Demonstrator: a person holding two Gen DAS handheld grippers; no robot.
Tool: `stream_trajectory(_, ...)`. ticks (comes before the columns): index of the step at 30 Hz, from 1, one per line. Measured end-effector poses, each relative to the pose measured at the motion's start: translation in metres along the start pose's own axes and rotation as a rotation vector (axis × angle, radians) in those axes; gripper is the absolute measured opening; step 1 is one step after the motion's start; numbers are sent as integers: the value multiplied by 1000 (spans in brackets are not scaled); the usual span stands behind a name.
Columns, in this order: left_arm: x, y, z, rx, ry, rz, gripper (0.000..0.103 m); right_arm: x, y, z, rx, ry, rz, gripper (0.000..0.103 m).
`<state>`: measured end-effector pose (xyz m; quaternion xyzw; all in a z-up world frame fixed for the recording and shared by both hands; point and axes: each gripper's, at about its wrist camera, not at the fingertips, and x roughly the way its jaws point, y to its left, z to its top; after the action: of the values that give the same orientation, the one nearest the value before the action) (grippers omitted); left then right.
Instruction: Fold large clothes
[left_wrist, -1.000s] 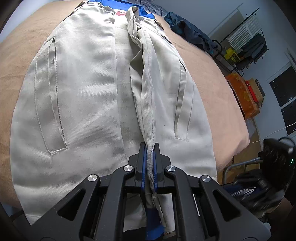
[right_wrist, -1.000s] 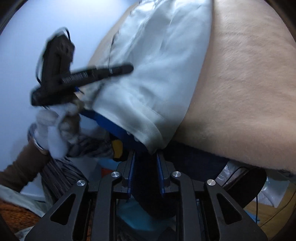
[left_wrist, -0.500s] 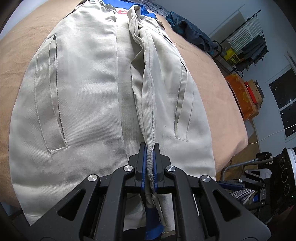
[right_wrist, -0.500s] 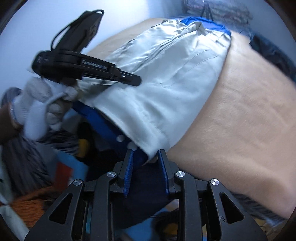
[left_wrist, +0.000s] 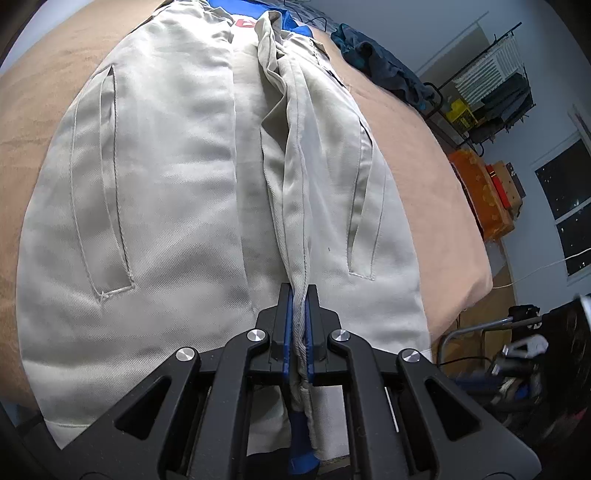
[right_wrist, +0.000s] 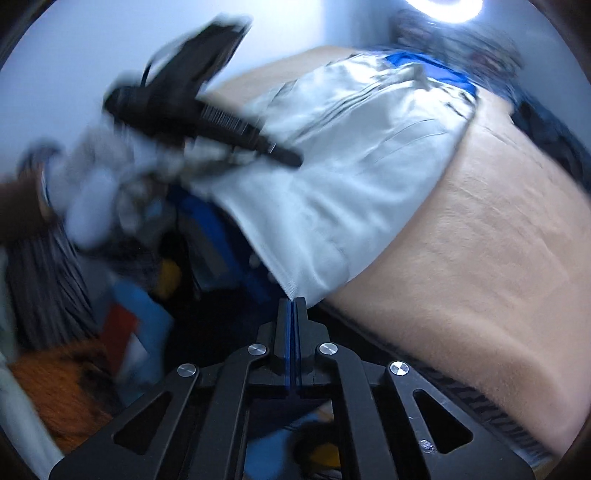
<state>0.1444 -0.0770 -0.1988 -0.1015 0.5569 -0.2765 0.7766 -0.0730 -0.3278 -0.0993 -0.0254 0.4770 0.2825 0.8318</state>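
Both tongs sit at the bed's near edge. Left gripper (left_wrist: 298, 295) is clamped on the raised middle ridge of the beige trousers (left_wrist: 177, 192), spread flat on the tan blanket (left_wrist: 436, 177). Right gripper (right_wrist: 291, 306), jaws just closed together and empty, points down beside the trousers' corner hanging off the edge; bare blanket lies rightward.

one beige garment (left_wrist: 177, 206), two slit pockets on it, one tan bed (left_wrist: 424, 155), two black tools.
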Motion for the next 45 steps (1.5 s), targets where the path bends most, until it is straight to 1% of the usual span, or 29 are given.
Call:
stream_trajectory(1, 0, 0, 0, -2, 0, -1, 3, -5, -8, 2, 48, -22, 16, 10)
stream_trajectory(3, 1, -1, 0, -4, 2, -2, 3, -9, -30, 8, 157, -47, 45, 50)
stream_trajectory(4, 1, -1, 0, -2, 2, 0, 3, -8, -39, 11, 199, -57, 35, 53)
stream_trajectory(5, 1, -2, 0, -3, 1, 0, 3, -6, -46, 13, 227, -62, 31, 53)
stream_trajectory(8, 0, -2, -1, -9, 1, -5, 3, 20, -71, 24, 335, -30, 55, 53)
stream_trajectory(9, 0, -2, -1, -10, 0, -6, 3, 29, -76, 27, 361, -22, 69, 47)
stream_trajectory(10, 0, -3, -2, -11, 1, -10, 3, 36, -79, 29, 379, -12, 85, 39)
stream_trajectory(11, 0, -4, -2, -15, 3, -14, 2, 42, -80, 29, 387, -4, 112, 12)
stream_trajectory(12, -1, -5, -4, -22, 4, -22, 2, 50, -78, 31, 383, 18, 137, 10)
stream_trajectory(14, -1, -8, -9, -21, 8, -32, 2, 46, -71, 38, 330, 20, 95, 8)
stream_trajectory(16, 3, -15, -14, 26, 6, 2, 2, 35, -60, 44, 238, 25, 21, 8)
stream_trajectory(17, 4, -18, -15, 47, 2, 21, 2, 35, -57, 44, 216, 37, -8, 4)
stream_trajectory(18, 4, -19, -15, 53, -1, 29, 2, 38, -53, 45, 177, 67, -78, 4)
stream_trajectory(19, 2, -19, -14, 51, -3, 35, 2, 40, -53, 44, 161, 81, -109, 4)
stream_trajectory(20, -1, -19, -14, 49, -8, 42, 3, 40, -53, 44, 163, 85, -99, 4)
stream_trajectory(22, -12, -20, -14, 53, -19, 39, 3, 31, -56, 48, 193, 74, -43, 4)
stream_trajectory(23, -21, -21, -13, 68, -34, 38, 3, 21, -56, 51, 198, 55, -45, 5)
stream_trajectory(25, -39, -26, -14, 105, -74, 35, 3, 0, -56, 62, 178, -13, -67, 9)
stream_trajectory(27, -58, -28, -12, 139, -114, 36, 3, -17, -60, 80, 164, -101, -72, 11)
stream_trajectory(29, -75, -26, -8, 167, -152, 61, 3, -22, -62, 101, 131, -183, -112, 11)
stream_trajectory(31, -85, -18, -3, 176, -168, 83, 3, -14, -69, 125, 94, -228, -114, 11)
stream_trajectory(32, -89, -12, -1, 176, -174, 95, 3, -4, -71, 138, 97, -227, -113, 11)
stream_trajectory(34, -95, 3, 1, 172, -189, 125, 3, 20, -91, 170, 155, -227, -122, 11)
stream_trajectory(35, -98, 13, 1, 158, -196, 131, 3, 27, -99, 180, 177, -226, -119, 11)
stream_trajectory(37, -99, 31, -1, 114, -193, 125, 3, 52, -113, 204, 214, -215, -127, 11)
stream_trajectory(39, -93, 47, -3, 64, -176, 117, 3, 76, -118, 223, 213, -184, -154, 11)
stream_trajectory(40, -91, 55, -3, 36, -167, 109, 3, 88, -119, 230, 212, -160, -172, 11)
stream_trajectory(41, -90, 59, -4, 21, -165, 106, 3, 92, -120, 228, 214, -145, -182, 11)
stream_trajectory(45, -90, 71, -2, -11, -181, 104, 3, 133, -112, 239, 190, -60, -200, 11)
